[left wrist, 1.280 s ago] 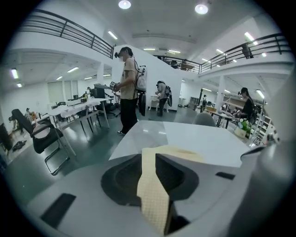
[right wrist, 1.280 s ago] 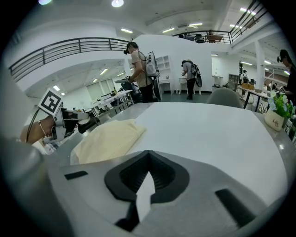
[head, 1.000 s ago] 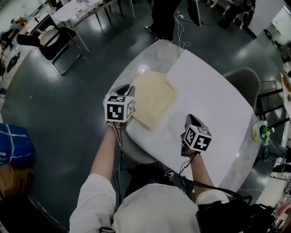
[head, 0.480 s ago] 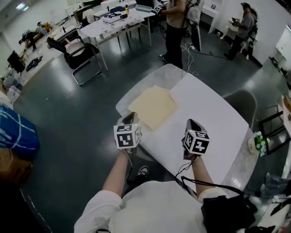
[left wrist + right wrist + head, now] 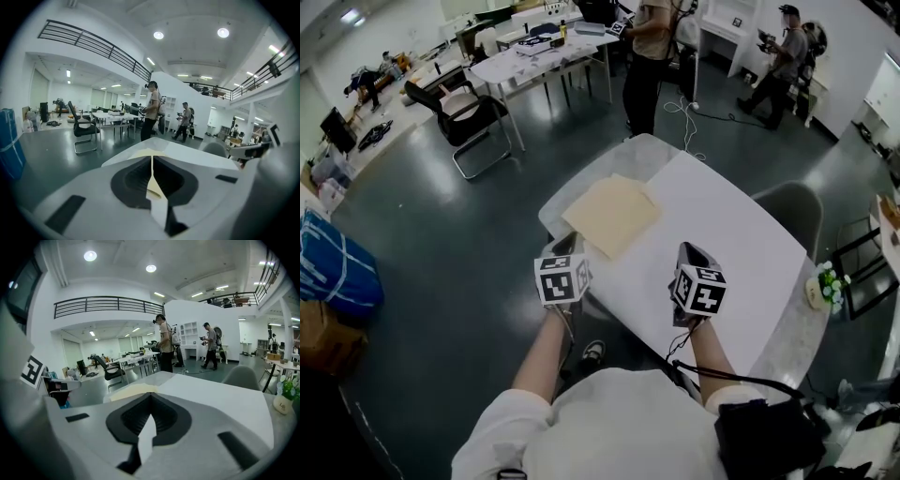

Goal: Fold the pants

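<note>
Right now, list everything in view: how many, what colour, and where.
pants: one, cream, folded, far left end of the table
table: one, white, in front of the person
grey chair: one, grey, beyond the table
black chair: one, black, floor, far left
long table: one, white, cluttered, at the back
bystanders: two, standing at the back
bag: one, blue, floor, left
plant pot: one, white with green, table's right edge
left tongs: one, grey, shut, empty
right tongs: one, grey, shut, empty
</note>
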`<state>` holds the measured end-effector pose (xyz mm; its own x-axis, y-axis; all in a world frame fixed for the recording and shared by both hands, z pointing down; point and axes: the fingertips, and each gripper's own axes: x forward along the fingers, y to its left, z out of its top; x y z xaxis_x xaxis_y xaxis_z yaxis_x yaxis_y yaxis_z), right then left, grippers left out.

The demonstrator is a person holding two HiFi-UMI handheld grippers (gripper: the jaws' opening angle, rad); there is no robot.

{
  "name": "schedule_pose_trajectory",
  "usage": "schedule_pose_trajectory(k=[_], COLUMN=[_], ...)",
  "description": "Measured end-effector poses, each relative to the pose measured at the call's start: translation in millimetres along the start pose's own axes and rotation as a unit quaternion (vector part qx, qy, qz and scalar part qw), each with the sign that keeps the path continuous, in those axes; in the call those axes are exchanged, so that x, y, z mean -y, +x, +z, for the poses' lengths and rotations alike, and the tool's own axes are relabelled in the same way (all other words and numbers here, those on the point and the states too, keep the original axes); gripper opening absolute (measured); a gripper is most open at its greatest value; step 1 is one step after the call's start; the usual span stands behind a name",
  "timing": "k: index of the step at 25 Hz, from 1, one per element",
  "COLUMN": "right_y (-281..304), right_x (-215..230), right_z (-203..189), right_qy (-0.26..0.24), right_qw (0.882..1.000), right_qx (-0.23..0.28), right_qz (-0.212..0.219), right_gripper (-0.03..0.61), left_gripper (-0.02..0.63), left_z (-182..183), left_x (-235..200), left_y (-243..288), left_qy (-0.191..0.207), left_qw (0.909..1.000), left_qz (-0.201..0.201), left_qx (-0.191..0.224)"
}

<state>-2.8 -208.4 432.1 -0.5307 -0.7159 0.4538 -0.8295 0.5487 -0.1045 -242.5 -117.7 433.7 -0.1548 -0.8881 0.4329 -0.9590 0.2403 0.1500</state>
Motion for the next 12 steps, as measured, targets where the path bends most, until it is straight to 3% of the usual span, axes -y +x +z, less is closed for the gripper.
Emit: schedule_pose_trajectory(k=[12], right_y=[-16.6], right_x=[12.0], right_z=[-1.9], right_qy=[0.006], right_qw=[1.0], right_qx=[0.005], right_qz=[-0.005], right_gripper=[-0.009], left_gripper=[0.017], left_z=[-6.3], left_x=[18.5], left_y=[-7.3], left_qy=[0.001], left_qw=[1.0], left_qz=[-0.007], left_qx=[0.0])
